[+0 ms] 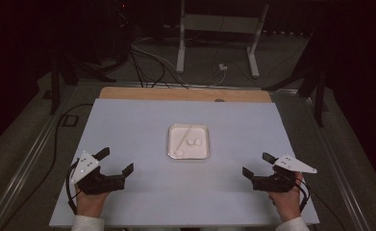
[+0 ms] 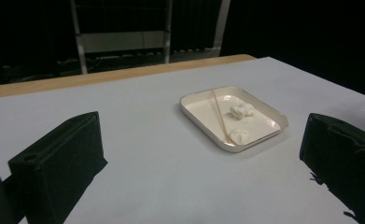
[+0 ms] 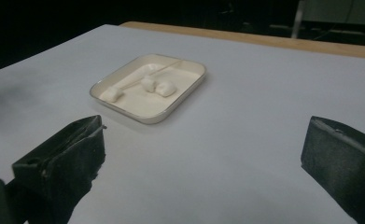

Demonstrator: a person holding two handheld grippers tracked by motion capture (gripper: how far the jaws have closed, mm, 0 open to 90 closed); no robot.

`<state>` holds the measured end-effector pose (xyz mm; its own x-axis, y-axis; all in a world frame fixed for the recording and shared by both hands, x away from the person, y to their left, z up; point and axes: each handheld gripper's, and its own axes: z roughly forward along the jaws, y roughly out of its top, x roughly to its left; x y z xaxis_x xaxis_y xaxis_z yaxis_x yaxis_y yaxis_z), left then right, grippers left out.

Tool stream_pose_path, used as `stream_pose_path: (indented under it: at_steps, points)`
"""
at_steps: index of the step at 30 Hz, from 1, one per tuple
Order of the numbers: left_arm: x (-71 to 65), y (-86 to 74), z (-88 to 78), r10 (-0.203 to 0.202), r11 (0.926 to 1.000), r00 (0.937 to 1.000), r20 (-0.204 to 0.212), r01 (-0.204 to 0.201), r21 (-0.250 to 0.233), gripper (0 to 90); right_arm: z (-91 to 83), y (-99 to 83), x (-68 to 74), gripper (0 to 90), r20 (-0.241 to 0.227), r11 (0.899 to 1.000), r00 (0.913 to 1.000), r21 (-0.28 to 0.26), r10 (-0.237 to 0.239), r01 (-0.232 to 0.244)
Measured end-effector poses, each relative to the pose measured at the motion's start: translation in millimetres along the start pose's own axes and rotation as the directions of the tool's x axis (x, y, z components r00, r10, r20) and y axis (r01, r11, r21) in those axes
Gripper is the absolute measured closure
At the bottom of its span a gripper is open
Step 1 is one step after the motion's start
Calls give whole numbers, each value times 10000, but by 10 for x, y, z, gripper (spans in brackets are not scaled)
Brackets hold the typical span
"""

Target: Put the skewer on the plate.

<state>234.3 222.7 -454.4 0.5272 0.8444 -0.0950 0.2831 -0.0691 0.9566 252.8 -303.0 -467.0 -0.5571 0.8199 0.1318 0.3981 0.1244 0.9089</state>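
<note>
At the near edge of the pale grey worktop [image 1: 142, 202], the left gripper [image 1: 114, 162] and the right gripper [image 1: 256, 164] sit in the person's hands, each with black jaws spread wide and nothing between them. Both point inward toward the middle and stand well apart from the tray. Farther out, at the centre of the worktop, lies a shallow cream rectangular tray with rounded corners [image 1: 189, 128]. Inside it a thin pale wooden stick [image 2: 220, 115] runs slantwise across the floor, with a small white soft lump [image 2: 239, 136] at its lower end. Two more white lumps [image 3: 157, 86] lie touching each other beside the stick.
</note>
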Motion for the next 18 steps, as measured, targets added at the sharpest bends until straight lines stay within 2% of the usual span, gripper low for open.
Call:
stream_pose_path:
  at_steps: [6, 9, 11, 14, 18]
  points:
    - [47, -52, -91, -147, 9995, 9993, -341, 138, -268, 7, -28, -76, -56, 0, 225, 9989, 9994, -395, -256, 265]
    - [47, -54, -142, 15, 9994, 9987, -503, -32, -336, 7, -44, -96, -83, 0, 367, 9978, 9989, -595, -277, 299]
    - [52, -76, -154, -1, 9995, 9981, -617, -20, -330, 7, -50, -106, -104, 0, 475, 9975, 9986, -659, -226, 257]
    - [67, -100, -160, -37, 9997, 9975, -709, 20, -245, 7, -62, -123, -141, 0, 448, 9972, 9989, -740, 140, -107]
    - [69, -95, -168, -54, 9996, 9963, -855, 29, -298, 7, -62, -137, -148, 0, 528, 9979, 9986, -642, 74, -40]
